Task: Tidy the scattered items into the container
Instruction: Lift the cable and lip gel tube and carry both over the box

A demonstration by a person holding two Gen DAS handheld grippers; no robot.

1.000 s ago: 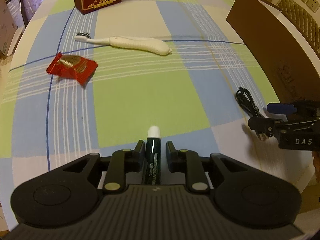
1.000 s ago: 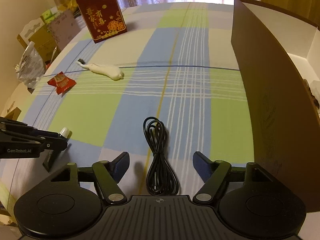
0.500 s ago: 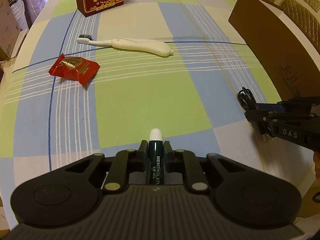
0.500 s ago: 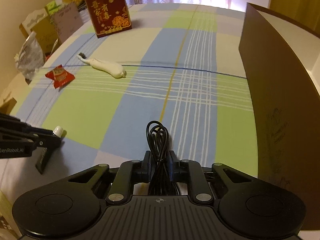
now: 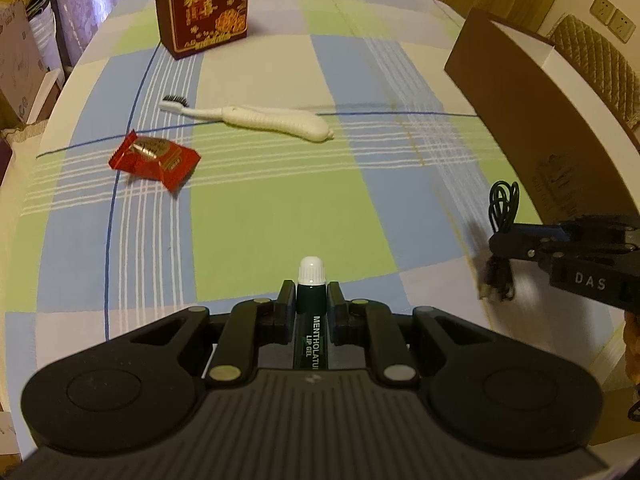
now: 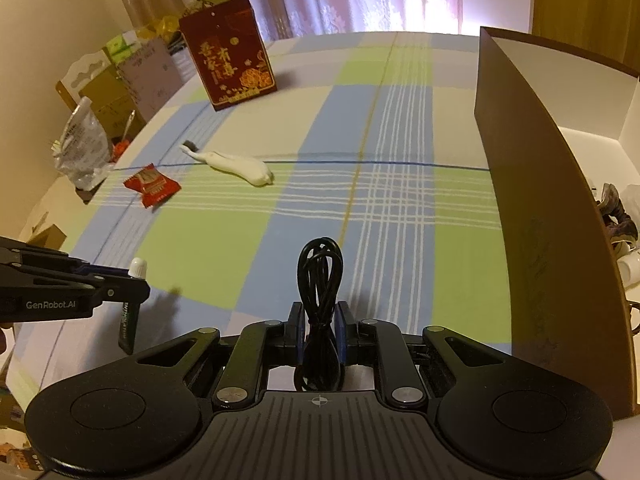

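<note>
My left gripper [image 5: 311, 294] is shut on a dark green lip gel tube [image 5: 311, 312] with a white cap, held above the checked tablecloth. My right gripper [image 6: 320, 314] is shut on a coiled black cable [image 6: 320, 276], also lifted; the cable [image 5: 502, 216] shows at the right edge of the left wrist view. A white toothbrush [image 5: 264, 120] and a red snack packet [image 5: 154, 158] lie on the cloth further back on the left. The brown open box [image 6: 540, 184] with a white inside stands on the right.
A dark red gift box [image 5: 202, 2] stands upright at the far side of the table. Cartons and a plastic bag [image 6: 82, 148] crowd the area beyond the table's left edge. Cups or small items [image 6: 618, 228] show inside the brown box.
The right gripper closed on the black cable and lifted it off the cloth. The left gripper closed on the lip gel tube and both have risen.
</note>
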